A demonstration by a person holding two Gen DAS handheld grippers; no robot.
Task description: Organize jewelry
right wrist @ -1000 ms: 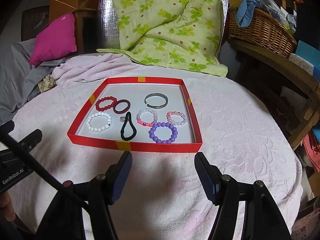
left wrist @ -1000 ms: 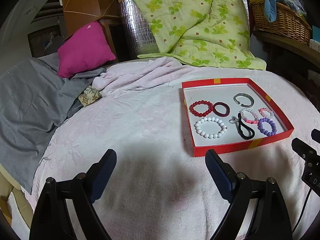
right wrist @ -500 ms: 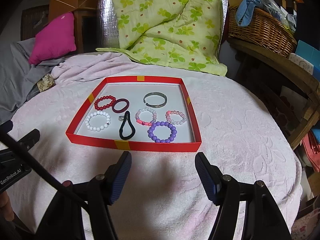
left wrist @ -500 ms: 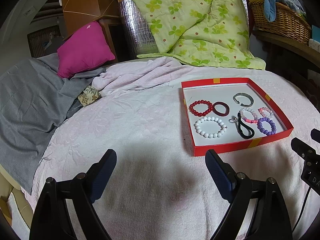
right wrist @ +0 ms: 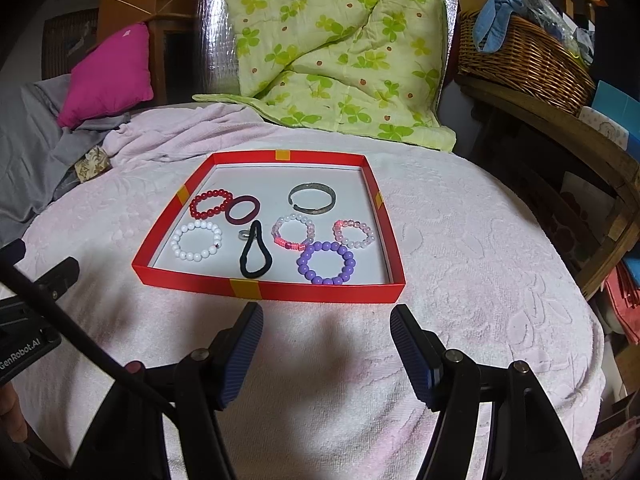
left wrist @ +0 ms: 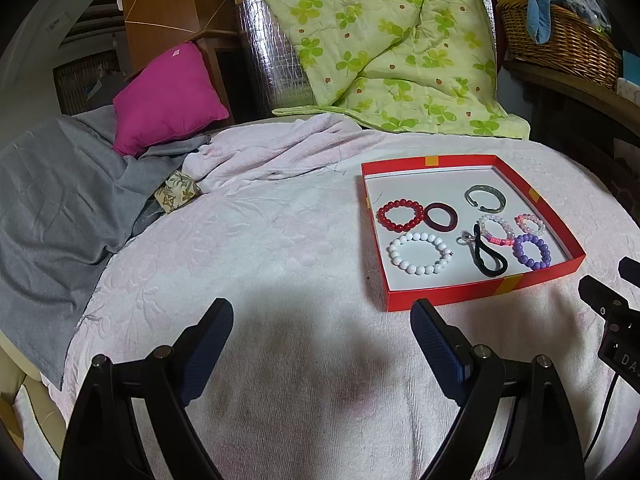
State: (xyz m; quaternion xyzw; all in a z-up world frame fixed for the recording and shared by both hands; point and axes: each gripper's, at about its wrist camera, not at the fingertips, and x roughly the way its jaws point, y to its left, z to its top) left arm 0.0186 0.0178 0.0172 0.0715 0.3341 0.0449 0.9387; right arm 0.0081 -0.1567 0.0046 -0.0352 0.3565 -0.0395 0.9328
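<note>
A shallow red tray (right wrist: pixel 276 292) (left wrist: pixel 440 300) lies on the pale pink towel. In it lie several pieces: a red bead bracelet (right wrist: pixel 211 203), a dark red ring band (right wrist: pixel 242 210), a white bead bracelet (right wrist: pixel 196 241), a black hair tie (right wrist: pixel 255 258), a small silver ring (right wrist: pixel 243 234), a metal cuff (right wrist: pixel 312 199), two pink bead bracelets (right wrist: pixel 293 233) (right wrist: pixel 354 234) and a purple bead bracelet (right wrist: pixel 327 262). My right gripper (right wrist: pixel 326 344) is open and empty just before the tray's near edge. My left gripper (left wrist: pixel 322 336) is open and empty, left of the tray.
A green floral quilt (right wrist: pixel 332 52) hangs behind the tray. A magenta pillow (left wrist: pixel 168 100) and grey cloth (left wrist: pixel 60 208) lie at the left. A wicker basket (right wrist: pixel 524 52) sits on a wooden shelf at the right. The towel's edge drops off at the right.
Both grippers have drifted back very slightly from the tray. Nothing was taken hold of or let go.
</note>
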